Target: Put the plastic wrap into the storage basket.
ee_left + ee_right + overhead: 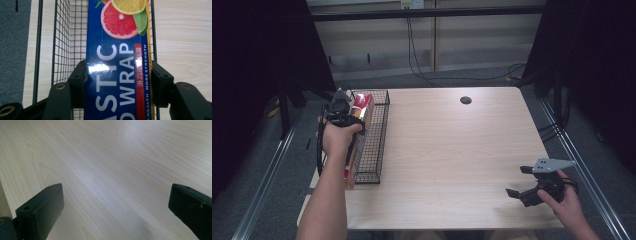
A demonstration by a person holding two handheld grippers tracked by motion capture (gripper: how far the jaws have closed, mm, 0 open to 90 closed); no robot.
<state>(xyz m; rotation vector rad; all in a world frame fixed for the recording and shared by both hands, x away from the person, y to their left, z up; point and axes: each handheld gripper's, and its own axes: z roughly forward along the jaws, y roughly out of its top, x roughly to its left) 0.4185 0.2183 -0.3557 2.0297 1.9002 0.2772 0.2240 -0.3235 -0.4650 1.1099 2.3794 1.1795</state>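
Left gripper [117,77]: jaws closed on plastic wrap box [117,75], one black pad flat against each long side, grip set partway along the length. Held so, presumably to keep a long, narrow carton from swinging while lowered or lifted.

Plastic wrap box: blue carton, white lettering, citrus picture toward the far end, glossy face with a glare patch between the pads. Lies lengthwise over the wire basket [67,37], toward the basket's right wall in the left gripper view; touching the basket floor or hanging just above it, cannot tell. Seen from the high view, box [360,112] tilted on its long edge along the basket's length, red and yellow faces showing, near end reaching the basket's near wall.

Wire basket [379,130]: black mesh, long and narrow, open top, shape matched to long cartons. Landmark for the rest.

Left hand [337,137]: wrapped round the gripper body, directly above the basket's left wall, forearm running back from the basket's near end.

Table [452,150]: pale wood, carrying the basket at its left edge. Round dark grommet hole [465,100] well to the right of the basket's far end.

Right gripper [524,187]: well apart from the basket, near the table's opposite near corner, jaws spread wide, nothing between them, bare wood below. Likely parked out of the way, one-handed grip judged enough for the box.
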